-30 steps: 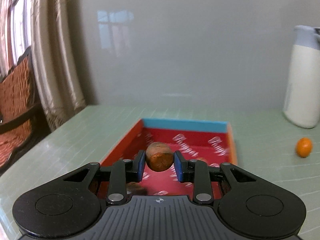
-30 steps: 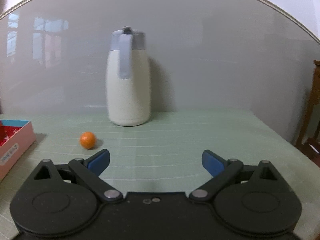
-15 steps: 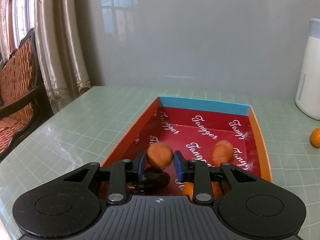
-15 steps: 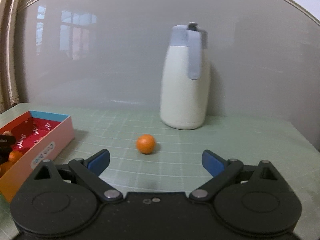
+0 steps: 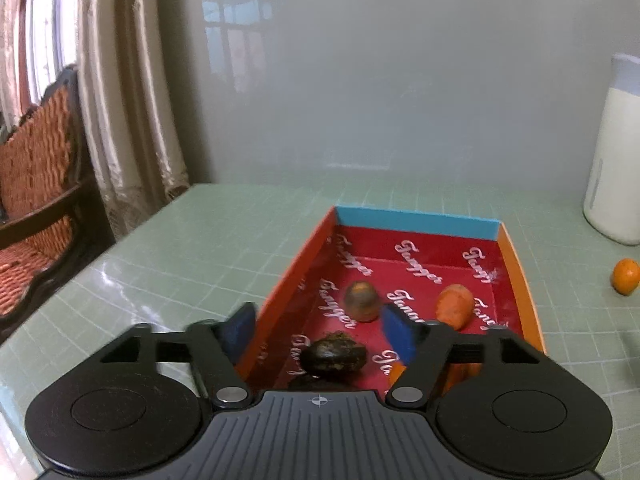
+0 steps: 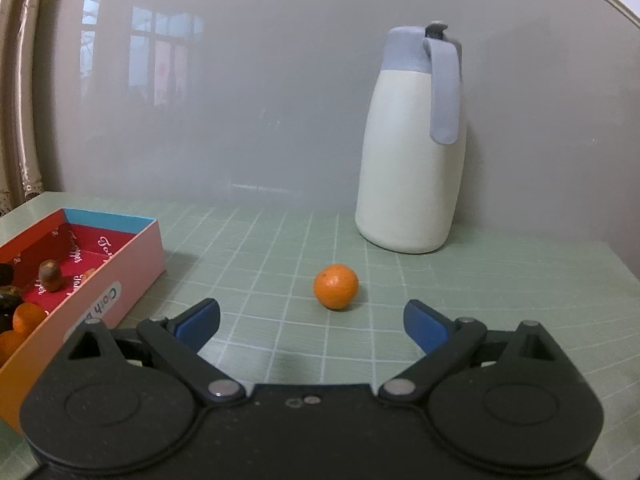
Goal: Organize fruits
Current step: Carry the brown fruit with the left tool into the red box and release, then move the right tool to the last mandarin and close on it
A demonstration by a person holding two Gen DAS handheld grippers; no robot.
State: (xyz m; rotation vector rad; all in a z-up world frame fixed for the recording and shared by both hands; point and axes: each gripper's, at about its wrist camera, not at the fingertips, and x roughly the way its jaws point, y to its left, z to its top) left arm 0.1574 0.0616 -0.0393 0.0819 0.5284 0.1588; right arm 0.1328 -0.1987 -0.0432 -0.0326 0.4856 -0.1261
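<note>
A red-lined box with an orange rim sits on the green table; it also shows at the left of the right wrist view. Inside lie a brownish fruit, an orange one and a dark one. My left gripper is open and empty above the box's near end. A loose orange lies on the table; it also shows at the right edge of the left wrist view. My right gripper is open and empty, just short of that orange.
A white thermos jug with a blue-grey lid stands behind the orange by the wall. A curtain and a wicker chair are off the table's left edge. Orange fruits fill the box's near end.
My left gripper has opened and let go of the brownish fruit, which now lies in the box. My right gripper has swung left and nearer the loose orange.
</note>
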